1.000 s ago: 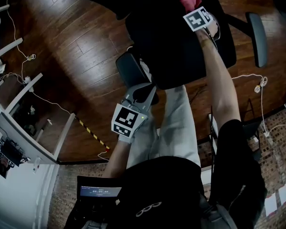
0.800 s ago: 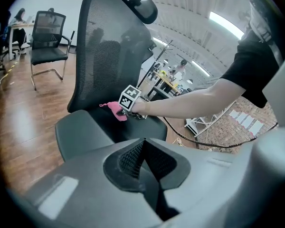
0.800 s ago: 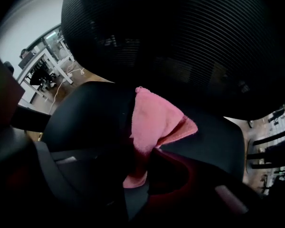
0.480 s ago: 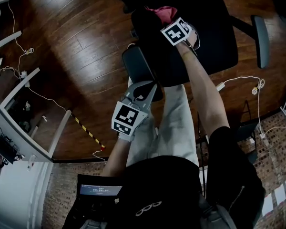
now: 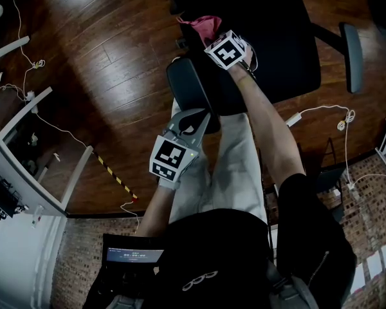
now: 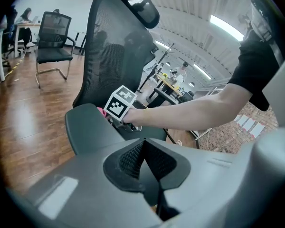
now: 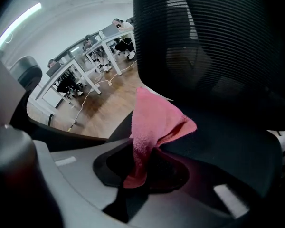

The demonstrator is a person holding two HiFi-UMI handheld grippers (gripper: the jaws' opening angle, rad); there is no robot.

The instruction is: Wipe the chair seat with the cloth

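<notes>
Your right tongs (image 7: pixel 138 167) clench a pink, fluffy cloth (image 7: pixel 154 120), bunched into a fold and resting on the black chair seat (image 7: pixel 228 141). Your left tongs (image 6: pixel 145 158) are pressed together, empty.

Two chairs: one chair (image 5: pixel 289 44) up close, a second chair (image 6: pixel 54 32) well beyond it. On the near chair, one cloth (image 5: pixel 202 26) and two armrests (image 5: pixel 350 53). Two grippers: left gripper (image 5: pixel 194 120) beside that chair, right gripper (image 5: pixel 210 36) over it

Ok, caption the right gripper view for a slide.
Right hand-held gripper shut on a pink cloth over the black chair seat, mesh backrest behind.
</notes>
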